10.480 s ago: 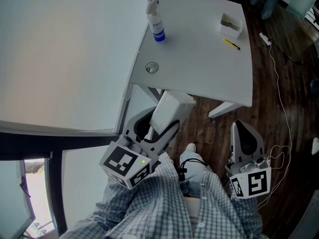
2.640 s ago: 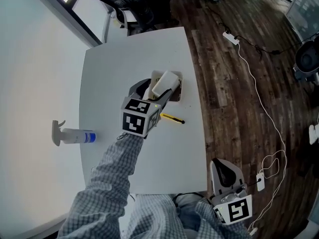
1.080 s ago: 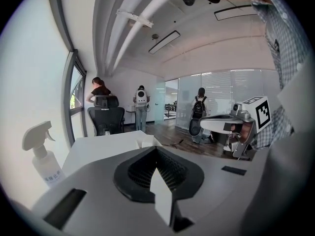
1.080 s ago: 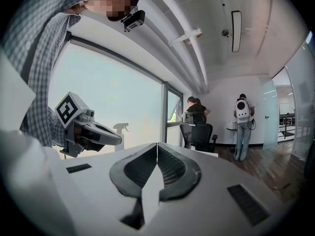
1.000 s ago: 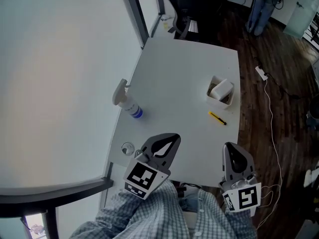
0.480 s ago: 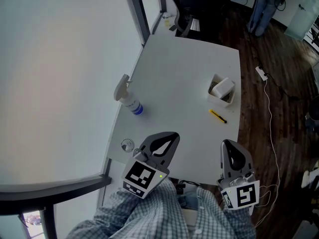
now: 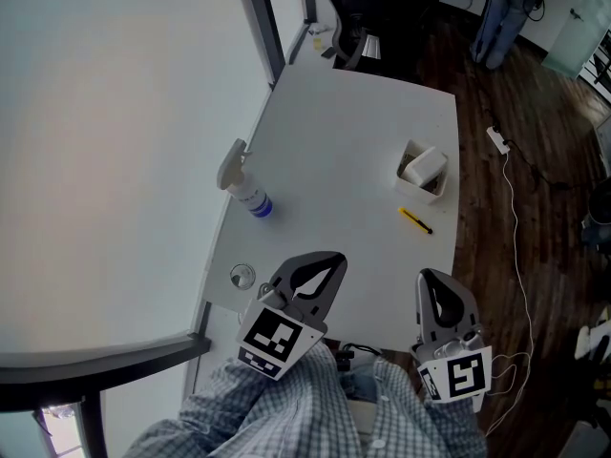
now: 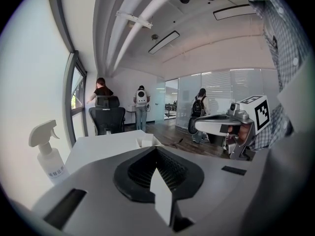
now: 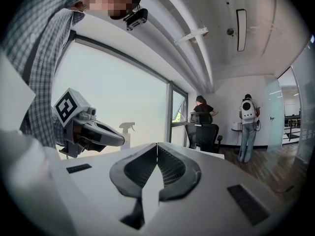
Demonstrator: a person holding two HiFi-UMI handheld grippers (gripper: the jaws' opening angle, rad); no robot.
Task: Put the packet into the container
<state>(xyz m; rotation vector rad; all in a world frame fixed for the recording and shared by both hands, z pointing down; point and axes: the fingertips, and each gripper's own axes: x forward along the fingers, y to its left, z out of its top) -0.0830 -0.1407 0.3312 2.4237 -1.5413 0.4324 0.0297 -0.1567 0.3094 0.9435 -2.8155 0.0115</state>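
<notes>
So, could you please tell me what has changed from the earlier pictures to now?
The left claw carried the packet to the container, let it go inside, then drew back toward the person, shut and empty. The right claw, spray bottle and yellow pen stayed as they were.

Right gripper (image 9: 157,145) jaws together, empty; left gripper (image 9: 119,141) at left, probably spray bottle (image 9: 128,131) behind.
</notes>
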